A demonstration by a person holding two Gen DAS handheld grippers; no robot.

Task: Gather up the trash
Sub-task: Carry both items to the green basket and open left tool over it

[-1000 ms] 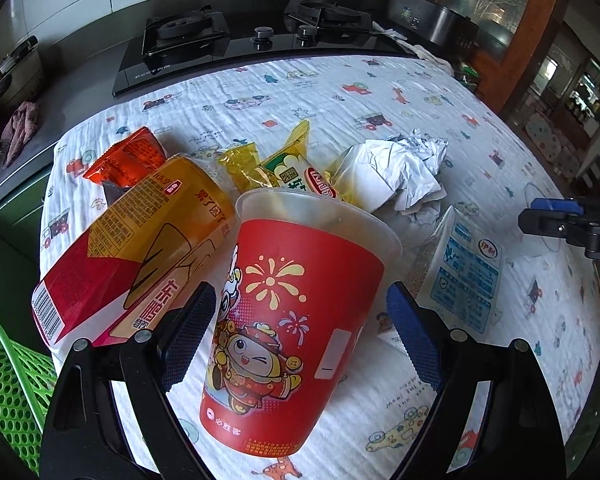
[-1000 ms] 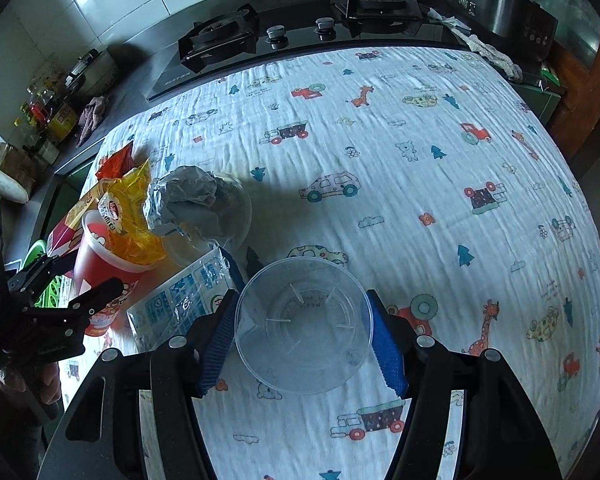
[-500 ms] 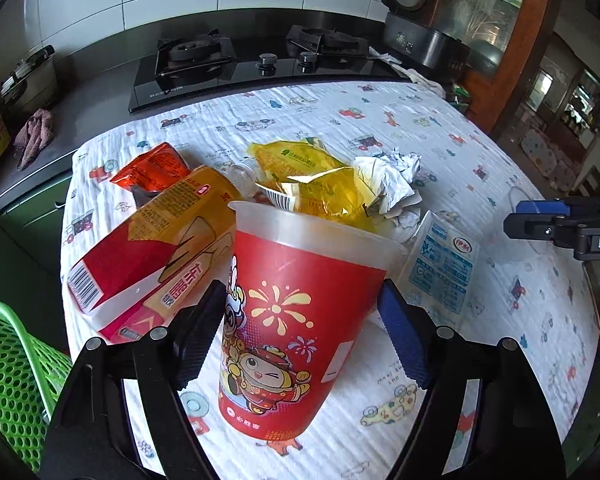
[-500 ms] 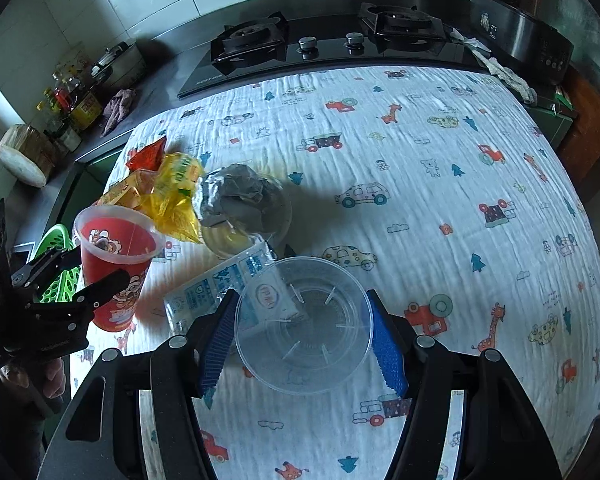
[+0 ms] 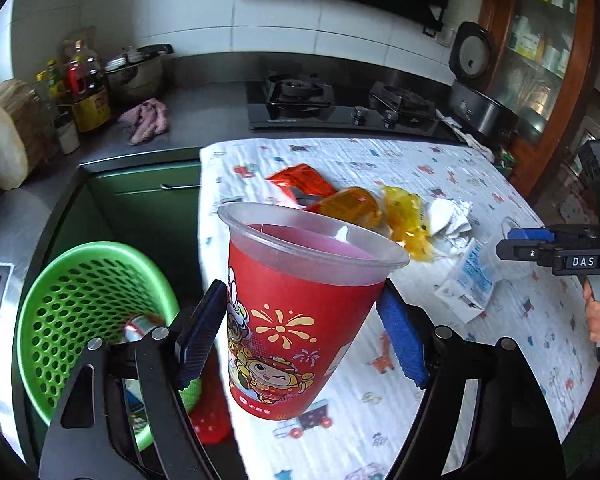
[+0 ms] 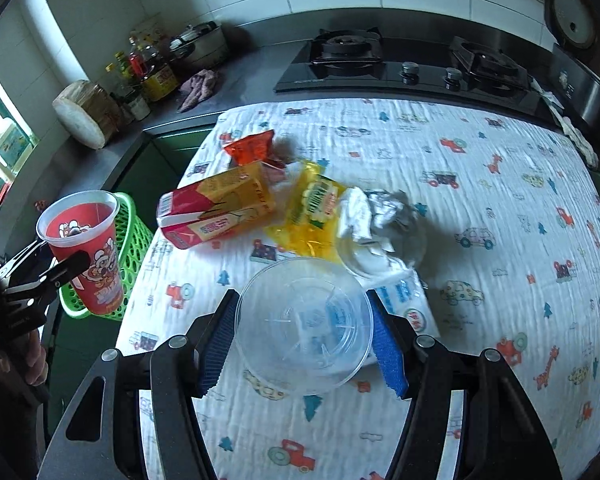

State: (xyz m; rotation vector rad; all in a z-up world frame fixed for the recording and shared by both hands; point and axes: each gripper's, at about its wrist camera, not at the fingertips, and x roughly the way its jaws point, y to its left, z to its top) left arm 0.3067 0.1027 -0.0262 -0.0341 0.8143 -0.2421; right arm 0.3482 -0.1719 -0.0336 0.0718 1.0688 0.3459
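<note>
I have the left tongs (image 5: 302, 330) clamped on the red cup (image 5: 300, 312), both pads against its lower wall, and the cup hangs clear of the bench (image 5: 380, 420), tilted, near the bench's edge beside the green basket (image 5: 80, 304). The left jaws have just been closing, with the cup between them. The right tongs (image 6: 302, 334) grip the clear plastic cup (image 6: 304, 324), its open mouth facing the camera, above the patterned cloth (image 6: 500, 200).

The rest of the trash lies on the cloth: the juice carton (image 6: 216, 208), the red wrapper (image 6: 252, 146), the yellow wrapper (image 6: 312, 208), the crumpled paper (image 6: 372, 216) and the white-and-blue milk pouch (image 6: 412, 304).

My worry is the red cup. The pads hold a tapered, thin-walled cup low on its body, so I think it could slip upward out of the grip or buckle if I squeeze harder. The basket stands below bench level; letting go early would likely drop the cup on the rim or the floor. The clear cup is flimsy too, so a hard pinch may crush it or pop it loose. Both hands are heading for the same basket, as I judge it, so the tongs could knock together over it.
</note>
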